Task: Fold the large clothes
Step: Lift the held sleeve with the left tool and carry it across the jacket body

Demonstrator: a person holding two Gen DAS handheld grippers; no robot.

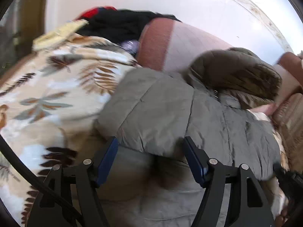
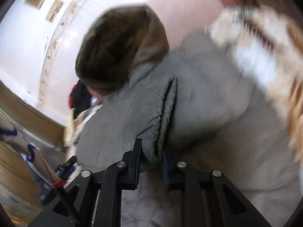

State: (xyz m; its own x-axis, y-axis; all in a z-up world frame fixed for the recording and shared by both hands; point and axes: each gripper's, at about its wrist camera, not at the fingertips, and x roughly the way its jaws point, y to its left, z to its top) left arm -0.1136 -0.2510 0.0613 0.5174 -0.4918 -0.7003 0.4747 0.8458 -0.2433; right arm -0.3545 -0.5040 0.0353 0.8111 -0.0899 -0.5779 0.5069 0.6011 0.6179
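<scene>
The grey quilted jacket [image 1: 170,113] lies spread over a leaf-patterned blanket [image 1: 47,87], its brown fur-trimmed hood [image 1: 236,71] toward a reddish sofa backrest [image 1: 157,45].

Left gripper [image 1: 150,147]: its fingers [image 1: 108,157] stand wide apart. A folded edge of the jacket sits between and just above the tips; no grip is visible.

Right gripper [image 2: 151,151]: its fingers [image 2: 135,157] are nearly closed on a bunched, creased fold of the jacket [image 2: 166,113], which rises from between them. The hood [image 2: 117,49] lies beyond this fold.

Dark clothes [image 1: 117,24] are piled behind the blanket.
</scene>
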